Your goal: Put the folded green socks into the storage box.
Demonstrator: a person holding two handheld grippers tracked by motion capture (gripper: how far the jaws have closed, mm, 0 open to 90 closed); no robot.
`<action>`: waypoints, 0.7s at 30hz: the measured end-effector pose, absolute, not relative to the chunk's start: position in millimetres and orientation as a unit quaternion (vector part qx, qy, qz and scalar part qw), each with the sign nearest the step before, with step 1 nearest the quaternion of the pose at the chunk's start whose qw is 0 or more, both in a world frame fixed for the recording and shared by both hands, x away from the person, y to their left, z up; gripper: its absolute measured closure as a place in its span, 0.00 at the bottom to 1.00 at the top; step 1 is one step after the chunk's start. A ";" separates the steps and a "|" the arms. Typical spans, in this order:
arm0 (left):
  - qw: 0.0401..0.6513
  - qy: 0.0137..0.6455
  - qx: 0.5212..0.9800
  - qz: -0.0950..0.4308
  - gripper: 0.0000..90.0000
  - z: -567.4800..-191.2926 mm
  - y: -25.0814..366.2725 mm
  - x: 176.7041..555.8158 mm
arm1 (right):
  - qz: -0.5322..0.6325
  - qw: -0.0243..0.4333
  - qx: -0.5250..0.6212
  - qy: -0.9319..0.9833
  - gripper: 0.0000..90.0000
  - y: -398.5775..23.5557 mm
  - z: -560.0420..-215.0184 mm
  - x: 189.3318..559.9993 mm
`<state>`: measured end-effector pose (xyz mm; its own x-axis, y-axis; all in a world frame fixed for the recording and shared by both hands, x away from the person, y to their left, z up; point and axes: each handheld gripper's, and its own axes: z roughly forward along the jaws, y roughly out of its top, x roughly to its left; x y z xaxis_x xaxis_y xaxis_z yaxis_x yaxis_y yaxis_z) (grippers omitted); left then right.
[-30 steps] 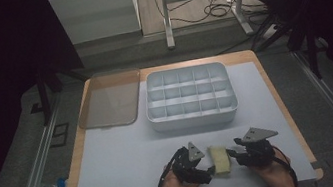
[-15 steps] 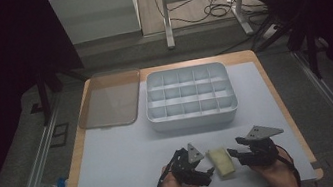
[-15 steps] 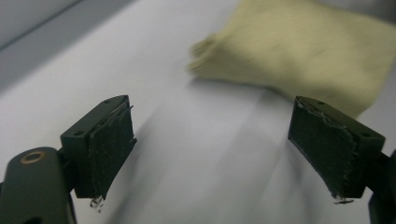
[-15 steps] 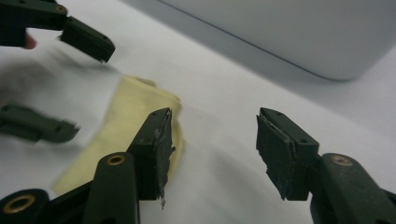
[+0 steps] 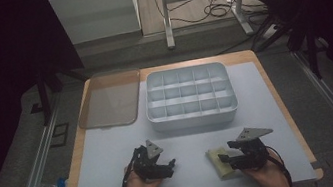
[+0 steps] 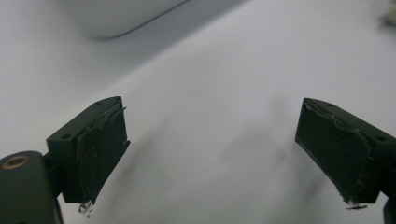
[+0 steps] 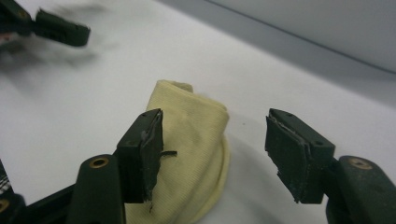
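Cloth (image 5: 219,162), folded and yellow, lies at the table's (image 5: 278,106) five o'clock in the high view, beside the right gripper (image 5: 225,157); the left gripper (image 5: 171,166) stands apart. Left gripper view: jaws wide, empty, just opening. Right gripper view: jaws just opening, cloth (image 7: 194,154) between them, unpressed; it may unfold if snagged.

Dim room, dark walls at left and right. Grey floor (image 5: 23,161). Pale cabinet (image 5: 94,15) at far left. Metal table legs (image 5: 200,2) beyond, cables (image 5: 214,11) coiled on floor between. Light-topped wooden table (image 5: 278,106) at centre. Metal rails (image 5: 34,167) along both sides.
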<state>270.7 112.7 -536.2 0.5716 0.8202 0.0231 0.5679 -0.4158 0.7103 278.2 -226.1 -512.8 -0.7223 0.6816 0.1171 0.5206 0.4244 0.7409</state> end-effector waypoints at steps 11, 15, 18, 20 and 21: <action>0.337 0.449 0.806 0.187 0.09 -548.1 134.1 269.9 | 0.393 0.057 0.370 0.840 0.44 -221.4 -526.1 285.2; 0.338 0.453 0.806 0.173 0.09 -548.8 135.6 272.4 | 0.400 0.041 0.369 0.838 0.54 -221.4 -527.5 284.6; 0.339 0.456 0.806 0.168 0.08 -549.0 136.4 273.5 | 0.404 0.027 0.371 0.835 0.62 -221.9 -528.1 284.9; 0.339 0.457 0.805 0.167 0.08 -549.2 136.4 273.6 | 0.408 0.013 0.373 0.833 0.69 -222.0 -528.4 284.9; 0.339 0.457 0.805 0.167 0.08 -549.2 136.4 273.6 | 0.409 0.011 0.372 0.833 0.72 -221.8 -528.3 284.9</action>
